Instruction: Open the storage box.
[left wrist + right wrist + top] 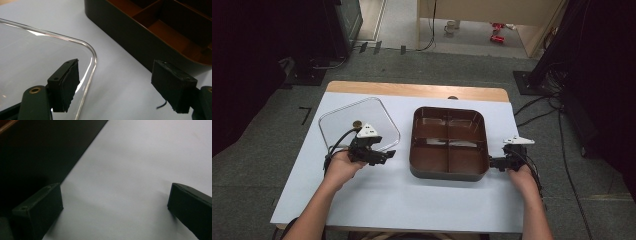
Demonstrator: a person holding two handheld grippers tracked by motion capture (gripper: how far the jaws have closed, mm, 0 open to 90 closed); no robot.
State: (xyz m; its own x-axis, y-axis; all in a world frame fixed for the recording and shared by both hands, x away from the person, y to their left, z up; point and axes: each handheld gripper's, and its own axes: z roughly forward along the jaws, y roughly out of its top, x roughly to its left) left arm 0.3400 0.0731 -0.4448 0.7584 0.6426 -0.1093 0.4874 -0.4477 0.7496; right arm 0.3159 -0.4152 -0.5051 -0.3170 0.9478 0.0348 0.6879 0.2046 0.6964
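Observation:
A dark brown tray (448,170) with four compartments sits at the table's middle. To its left lies a clear plastic lid (342,120), flat on the white table. My left gripper (388,156) hovers open at the lid's near right corner, between lid and tray. In the left gripper view one jaw stands over the lid's rounded corner (93,53) and the other near the tray's wall (130,50); nothing is between them. My right gripper (493,162) is open beside the tray's near right corner. In the right gripper view its left jaw is close to the tray's dark wall (37,152).
A small brown round object (357,123) shows through or on the lid's far part. The wooden table edge (417,90) runs along the back. Cables and stands (542,105) lie on the floor to the right. Bare white table surface (412,200) stretches in front of the tray.

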